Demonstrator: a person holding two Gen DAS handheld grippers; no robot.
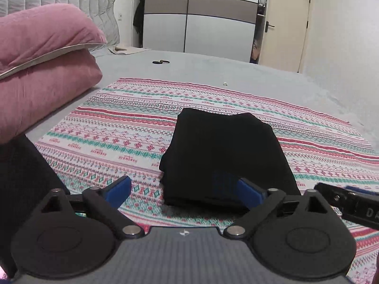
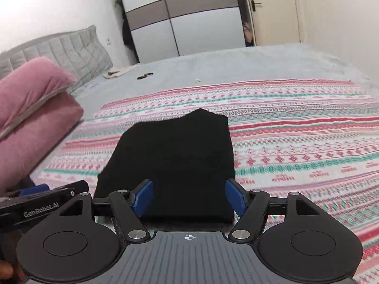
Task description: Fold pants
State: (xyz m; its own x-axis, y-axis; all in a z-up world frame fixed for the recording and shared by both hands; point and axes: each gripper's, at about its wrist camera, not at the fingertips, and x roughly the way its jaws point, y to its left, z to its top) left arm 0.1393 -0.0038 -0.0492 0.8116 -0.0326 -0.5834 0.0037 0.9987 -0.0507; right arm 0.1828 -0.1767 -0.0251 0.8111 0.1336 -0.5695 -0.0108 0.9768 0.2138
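Claws sat nearest in both views. The left claw (image 1: 183,190) stood spread wide with nothing between its blue pads (image 1: 118,189), and the right claw (image 2: 188,197) stood partly open, also empty, framing the near edge of the pants without pressing on it.

Just beyond them the black, soft-fabric pants (image 2: 170,158) lay folded into a compact, several-layered block on the red, green and white patterned cotton sheet (image 1: 113,127), near its middle. They would probably handle as light, limp and not fragile, though the layers could slide apart if lifted by one corner. The thick near edge looked the surest place to pinch, one claw at each near corner.

The far edge looked uneven, one corner peaked. Open sheet lay on all sides, with grey bed cover (image 1: 213,71) beyond. The folded pink plush quilt (image 1: 45,71) crowded the left, and a small dark object (image 1: 161,62) lay well away.
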